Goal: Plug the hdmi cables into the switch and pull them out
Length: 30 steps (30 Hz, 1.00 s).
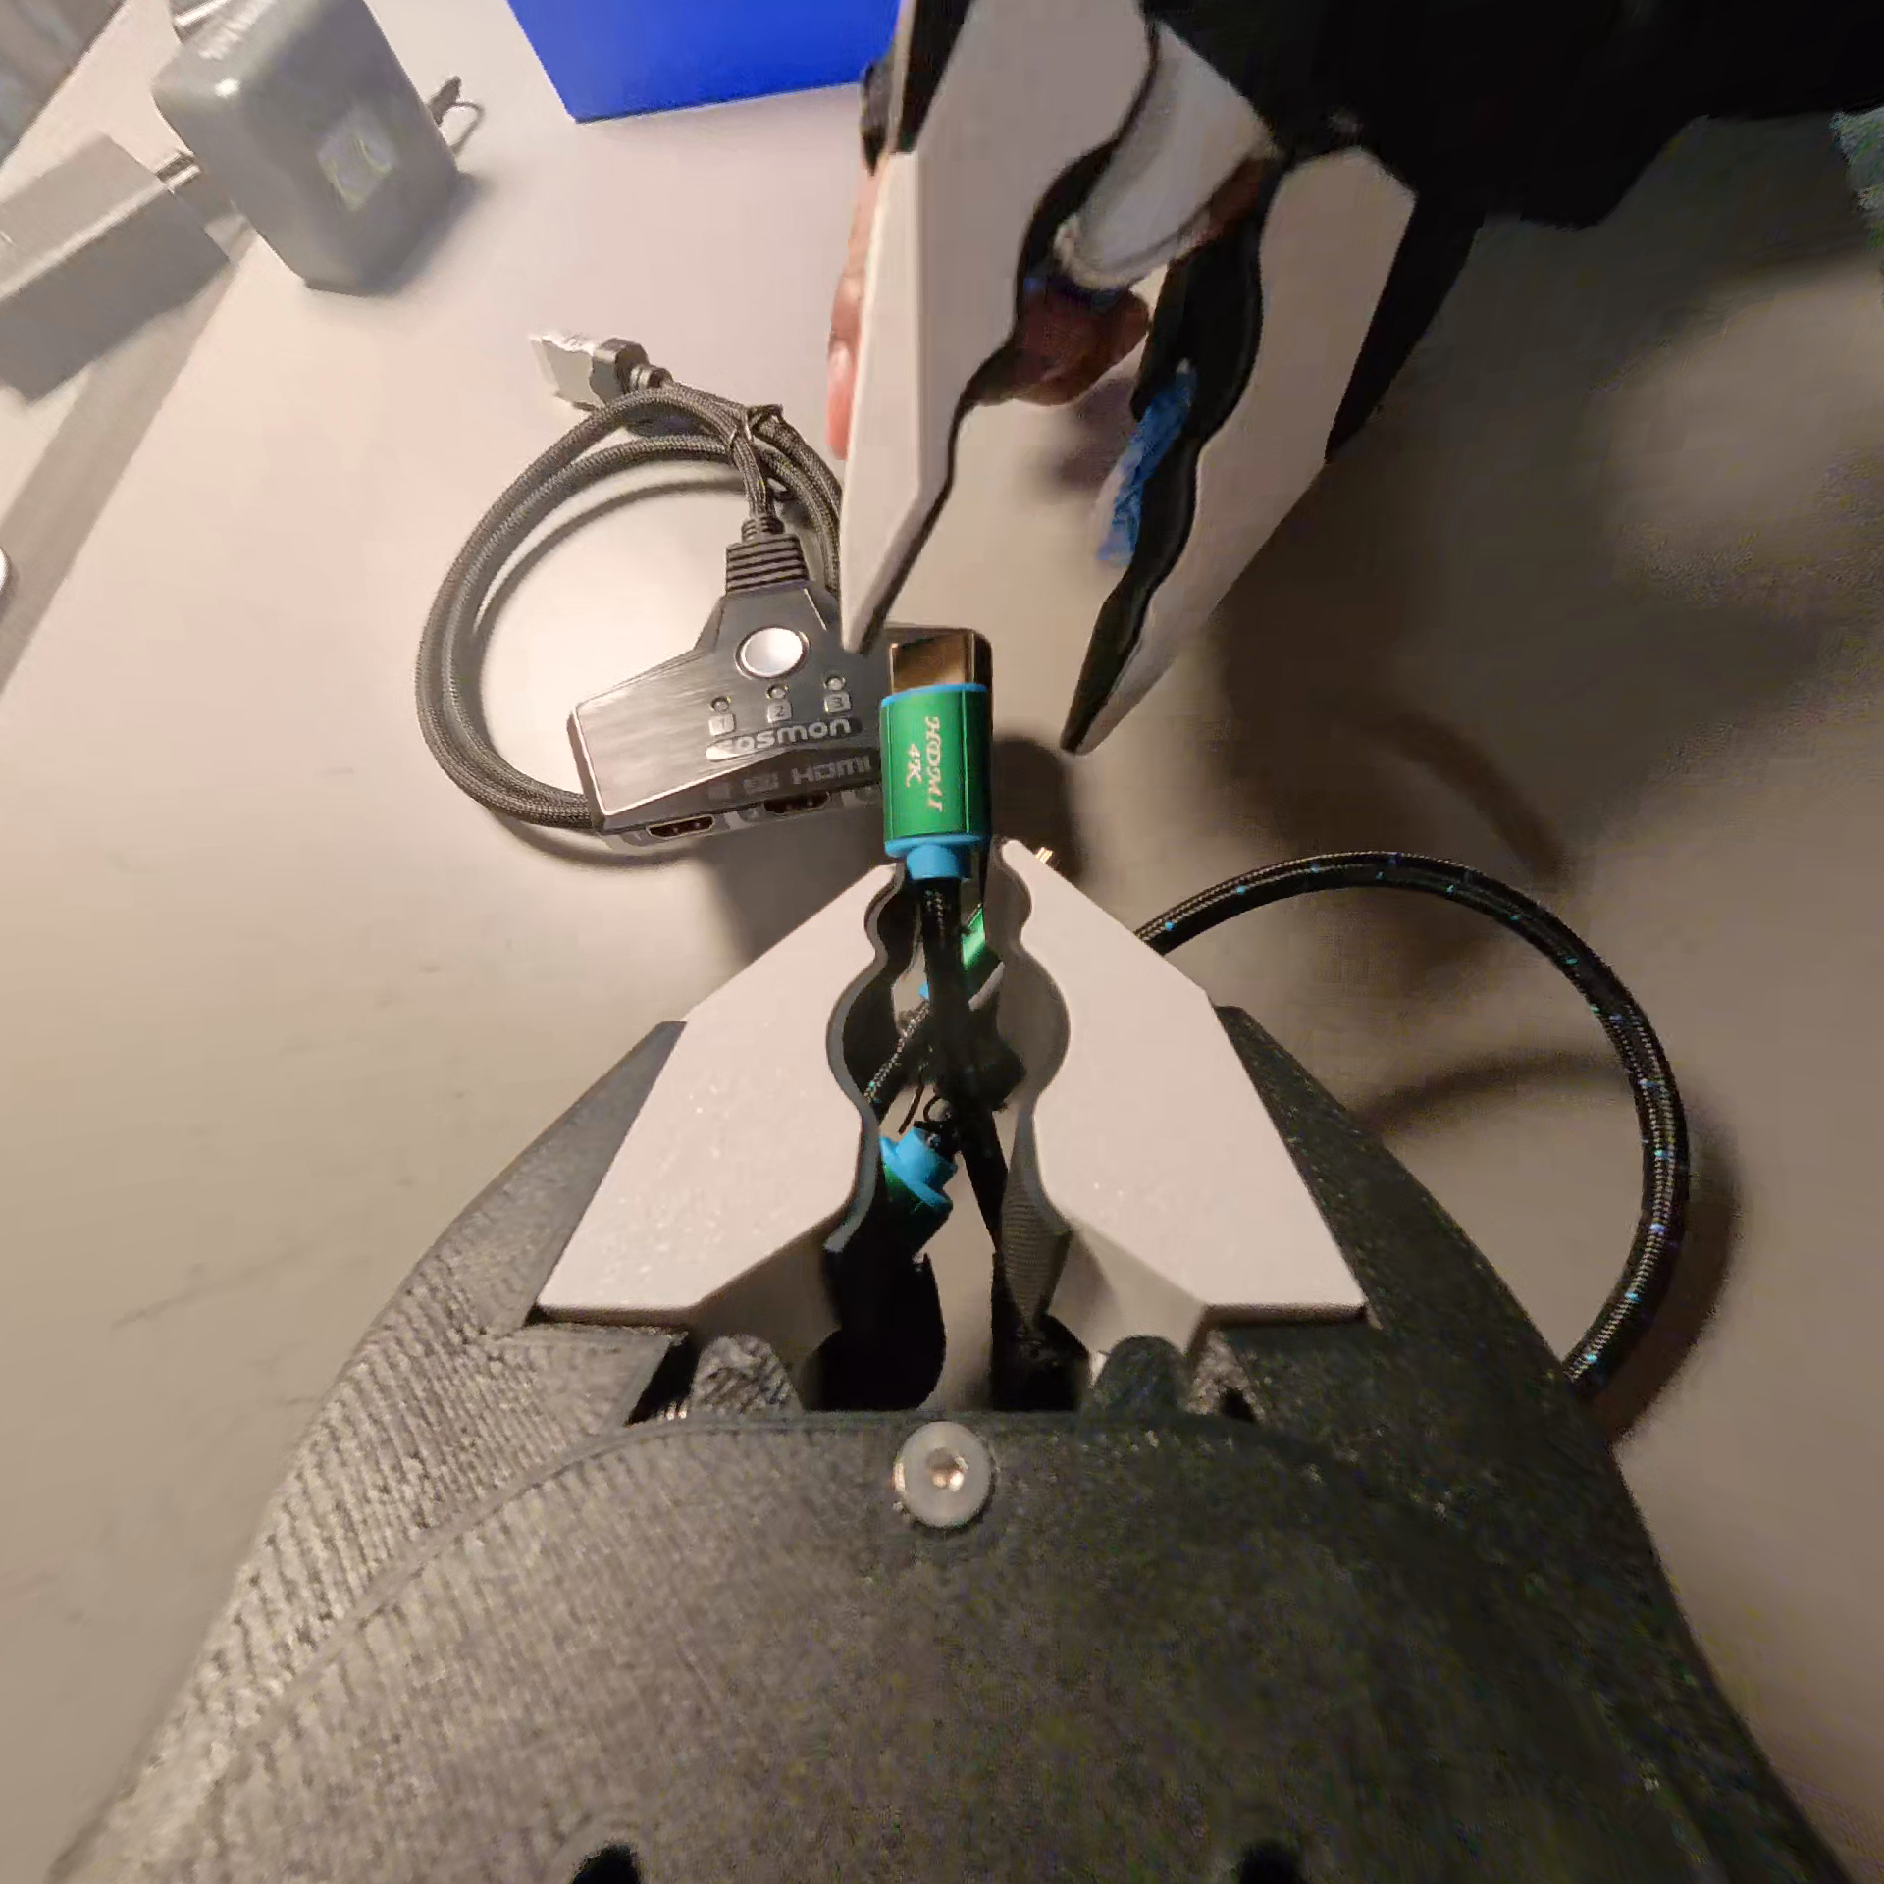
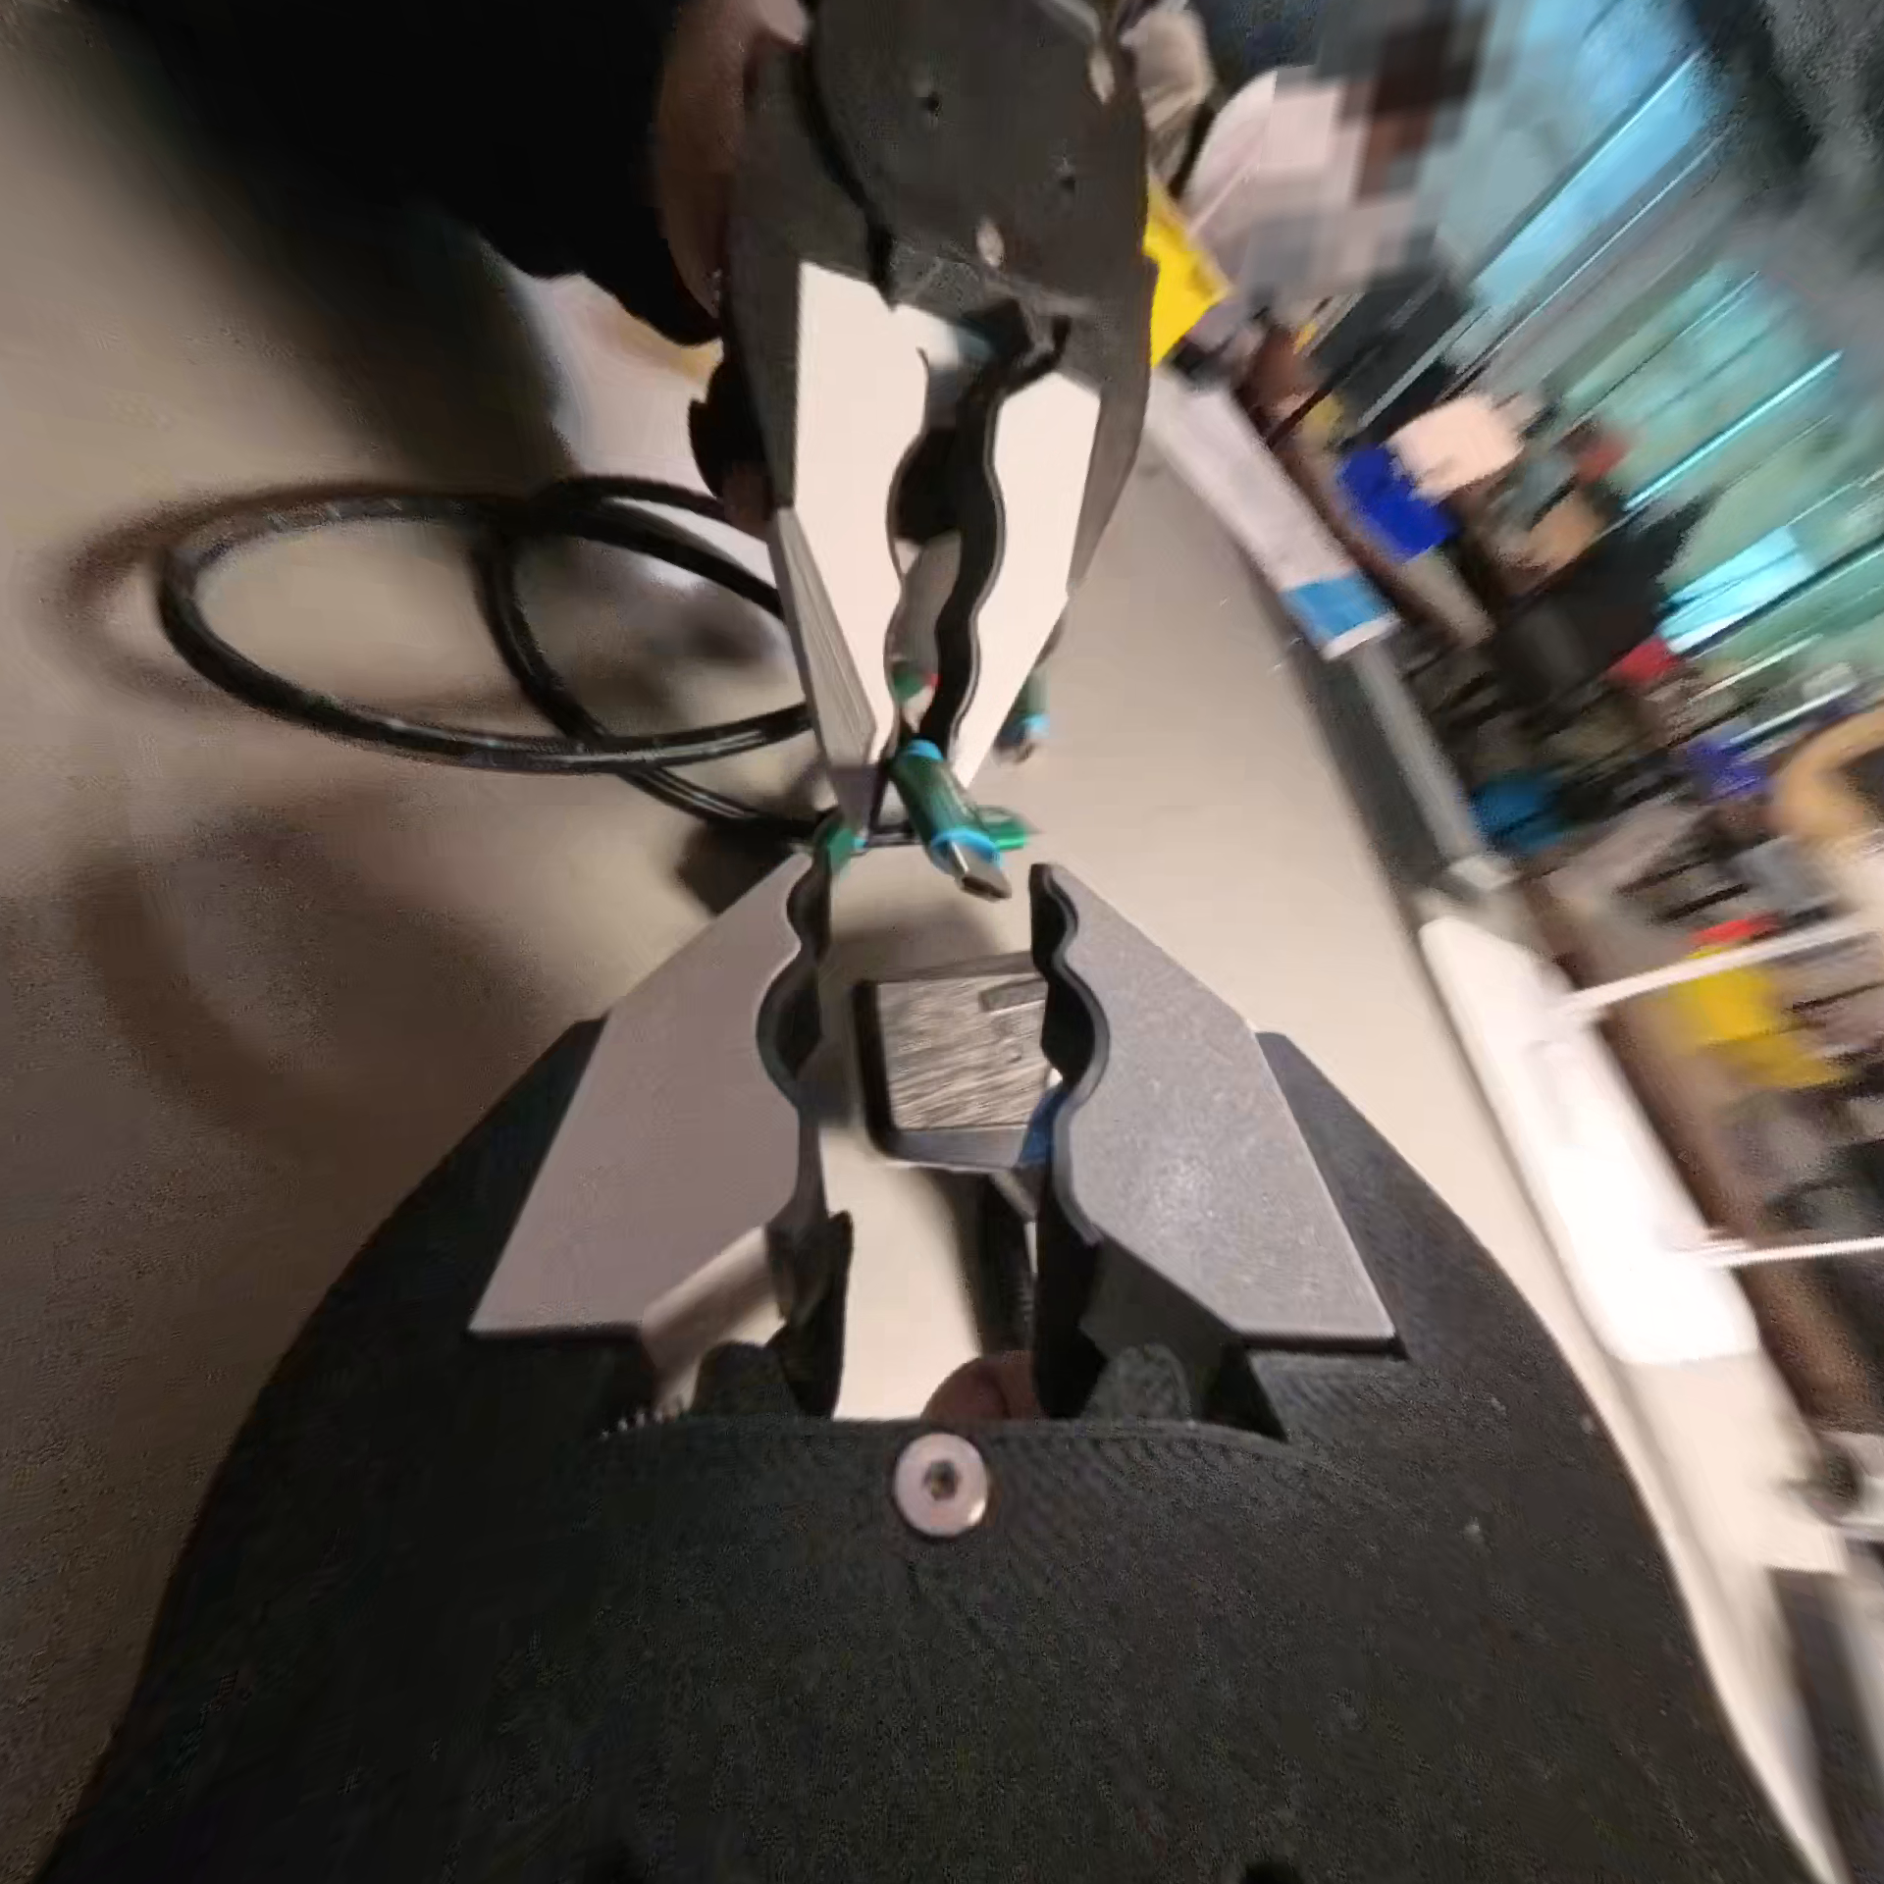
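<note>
Left tool [image 1: 953, 867]: fingers pressed together on the braided cable just behind a green plug [image 1: 930, 767], whose gold tip points up and away, free of any socket. Right tool [image 1: 963, 693]: fingers apart, holding nothing, tips hanging on either side of the plug's metal end; in its own view the switch [image 2: 953, 1060] shows between the spread fingers. Switch [image 1: 714, 749]: dark metal box flat on the table [image 1: 255, 1019], round button on top, sockets facing the left tool, all of those in view vacant; its own braided lead [image 1: 571, 510] coiled behind. Cable [image 1: 1590, 1070]: loops off to the right across the table. Step judged: lining up for insertion, nothing plugged yet. Next move calls for tipping the plug level with a socket and steadying the switch against the push
</note>
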Motion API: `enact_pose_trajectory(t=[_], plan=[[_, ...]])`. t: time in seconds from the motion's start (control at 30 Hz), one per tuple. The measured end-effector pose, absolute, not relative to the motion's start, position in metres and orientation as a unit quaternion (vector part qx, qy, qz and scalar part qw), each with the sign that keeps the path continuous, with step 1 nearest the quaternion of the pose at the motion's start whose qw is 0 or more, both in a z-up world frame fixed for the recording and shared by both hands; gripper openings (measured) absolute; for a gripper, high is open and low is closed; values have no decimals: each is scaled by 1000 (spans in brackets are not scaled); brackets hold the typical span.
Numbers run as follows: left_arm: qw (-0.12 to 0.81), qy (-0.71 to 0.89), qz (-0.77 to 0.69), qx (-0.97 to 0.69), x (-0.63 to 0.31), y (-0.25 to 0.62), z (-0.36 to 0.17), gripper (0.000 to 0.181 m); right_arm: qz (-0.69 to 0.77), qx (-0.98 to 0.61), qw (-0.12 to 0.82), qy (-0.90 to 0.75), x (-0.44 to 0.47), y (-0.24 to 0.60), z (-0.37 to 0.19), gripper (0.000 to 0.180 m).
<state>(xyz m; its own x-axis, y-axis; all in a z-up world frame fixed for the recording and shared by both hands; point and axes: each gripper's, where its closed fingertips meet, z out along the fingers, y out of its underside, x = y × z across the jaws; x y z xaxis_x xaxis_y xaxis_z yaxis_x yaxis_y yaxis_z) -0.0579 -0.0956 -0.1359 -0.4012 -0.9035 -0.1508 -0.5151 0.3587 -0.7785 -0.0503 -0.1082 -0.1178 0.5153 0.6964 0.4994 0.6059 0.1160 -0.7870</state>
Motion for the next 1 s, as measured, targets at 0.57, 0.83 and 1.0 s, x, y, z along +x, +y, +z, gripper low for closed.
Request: enact_pose_trajectory(t=[0.57, 0.83, 1.0], plan=[[284, 819, -267, -420, -66, -116, -156, 27, 110, -717, 501, -472, -63, -115, -138, 20], [251, 794, -396, -387, -76, -120, -137, 61, -3, -565, 592, -574, -78, -130, -115, 16], [193, 773, -478, -371, -86, -131, -125, 52, -23, -521, 606, -600, -91, -137, -114, 15]])
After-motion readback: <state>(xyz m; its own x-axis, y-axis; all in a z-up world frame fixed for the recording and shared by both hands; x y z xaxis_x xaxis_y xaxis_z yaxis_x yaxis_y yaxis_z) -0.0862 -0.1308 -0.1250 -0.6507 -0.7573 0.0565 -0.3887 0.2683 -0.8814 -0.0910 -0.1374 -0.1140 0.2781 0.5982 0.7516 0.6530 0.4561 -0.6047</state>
